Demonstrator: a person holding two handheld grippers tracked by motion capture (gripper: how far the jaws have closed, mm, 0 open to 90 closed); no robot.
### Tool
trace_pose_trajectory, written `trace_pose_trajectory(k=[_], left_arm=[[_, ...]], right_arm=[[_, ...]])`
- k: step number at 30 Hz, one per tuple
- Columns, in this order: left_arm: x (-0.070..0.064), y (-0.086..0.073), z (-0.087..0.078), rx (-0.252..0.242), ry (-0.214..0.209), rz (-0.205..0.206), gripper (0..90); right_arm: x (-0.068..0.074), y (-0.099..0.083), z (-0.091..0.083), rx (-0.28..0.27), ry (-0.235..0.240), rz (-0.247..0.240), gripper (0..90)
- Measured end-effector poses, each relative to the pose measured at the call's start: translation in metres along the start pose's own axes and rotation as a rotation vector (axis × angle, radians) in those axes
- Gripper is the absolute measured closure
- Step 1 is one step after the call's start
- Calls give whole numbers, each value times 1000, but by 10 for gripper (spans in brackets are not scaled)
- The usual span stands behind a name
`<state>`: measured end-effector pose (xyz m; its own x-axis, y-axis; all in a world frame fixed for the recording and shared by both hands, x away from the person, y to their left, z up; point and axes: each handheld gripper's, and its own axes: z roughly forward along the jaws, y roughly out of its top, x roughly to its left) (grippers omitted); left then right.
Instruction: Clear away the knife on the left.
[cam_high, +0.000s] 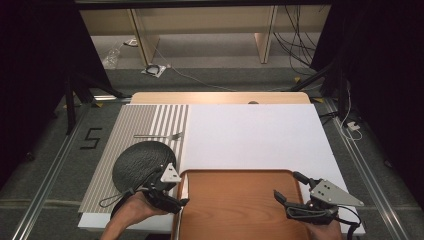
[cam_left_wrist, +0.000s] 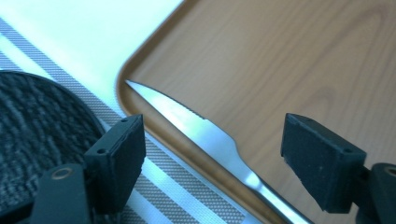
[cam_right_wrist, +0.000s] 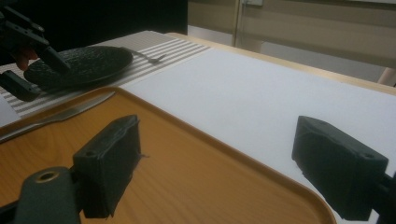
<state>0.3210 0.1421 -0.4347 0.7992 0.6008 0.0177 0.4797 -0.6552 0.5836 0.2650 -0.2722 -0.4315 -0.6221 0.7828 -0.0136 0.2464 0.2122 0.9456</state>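
While poised over knife (cam_left_wrist: 205, 133) lying along tray (cam_left_wrist: 280, 60) left rim, left gripper (cam_left_wrist: 212, 154) wide for pickup; right gripper (cam_right_wrist: 215, 163) wide, empty, idle at right edge.

Knife (cam_left_wrist: 205, 133) polished metal; tray (cam_left_wrist: 289, 60) smooth wood-grain; plate (cam_left_wrist: 32, 121) rough, matt black.

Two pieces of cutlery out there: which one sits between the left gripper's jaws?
The knife, lying along the wooden tray's left rim. The fork lies farther off on the striped mat.
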Motion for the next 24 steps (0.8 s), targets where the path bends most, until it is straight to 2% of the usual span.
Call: trace_pose_trajectory(k=[5, 9, 11, 15, 21, 24], left_arm=[[6, -1, -6, -27, 22, -13, 204], [11, -2, -10, -44, 33, -26, 190], [14, -4, -12, -45, 46, -40, 185], [18, -5, -13, -49, 55, -48, 185], [25, -6, -19, -77, 100, -58, 186], [31, -7, -22, -95, 125, -82, 187]], right_arm=[[0, 0, -1, 13, -3, -2, 164], [0, 0, 0, -3, 2, 2, 164], [0, 0, -2, 9, -4, 1, 164], [-1, -1, -1, -6, -3, 6, 164], [-1, -1, -1, -7, -2, 8, 164], [-2, -1, -2, -8, -2, 10, 164]])
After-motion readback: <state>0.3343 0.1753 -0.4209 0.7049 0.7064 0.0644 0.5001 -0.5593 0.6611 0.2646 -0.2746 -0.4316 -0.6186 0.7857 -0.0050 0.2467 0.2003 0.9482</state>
